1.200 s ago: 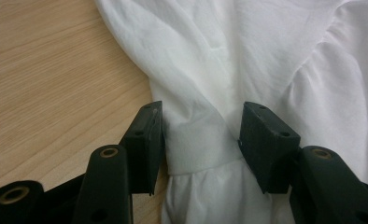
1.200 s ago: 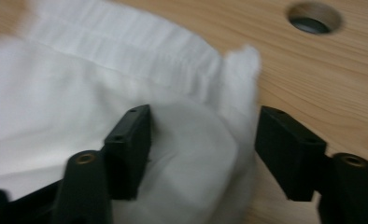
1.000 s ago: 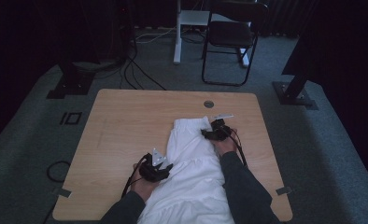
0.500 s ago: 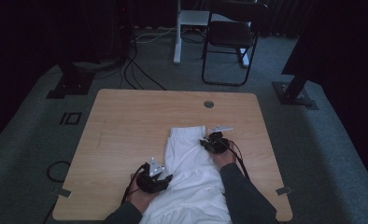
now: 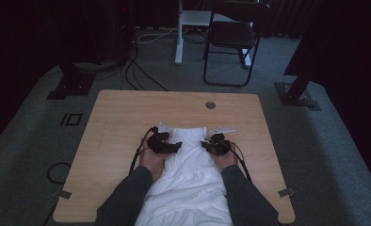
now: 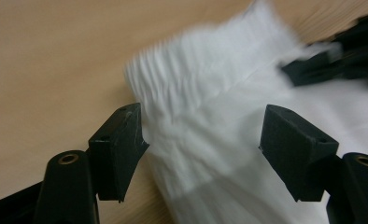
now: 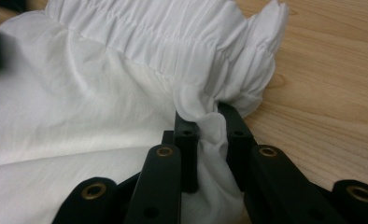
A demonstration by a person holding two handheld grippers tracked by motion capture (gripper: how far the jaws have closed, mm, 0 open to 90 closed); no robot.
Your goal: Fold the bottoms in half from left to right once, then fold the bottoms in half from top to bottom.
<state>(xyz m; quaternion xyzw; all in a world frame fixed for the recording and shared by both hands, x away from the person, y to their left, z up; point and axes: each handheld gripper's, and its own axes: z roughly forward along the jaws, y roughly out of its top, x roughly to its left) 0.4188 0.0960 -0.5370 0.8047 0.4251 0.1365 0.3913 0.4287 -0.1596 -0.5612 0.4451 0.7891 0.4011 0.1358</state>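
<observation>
The white cotton garment with a gathered elastic band (image 5: 189, 162) lies flat on the light wooden table (image 5: 117, 122), in the middle of its near half, with the lower part hanging over the near edge between the person's sleeves. The gathered band (image 7: 173, 42) is the far end of it, and both hands work there, probably to hold the two ends of the band so the cloth can be spread or folded evenly. The right gripper (image 7: 210, 128) has its fingers pressed together on a pinch of white cloth just under the right end of the band. The left gripper (image 6: 203, 135) stands at the left end of the band; its fingers have just been opening and now stand wide apart over the cloth, which lies between them without being pressed, so I judge this side is not yet gripped. Beyond the band the table is bare up to the far edge, except a small round grommet hole (image 5: 210, 105), and there is free wood toward the left and right edges too.
</observation>
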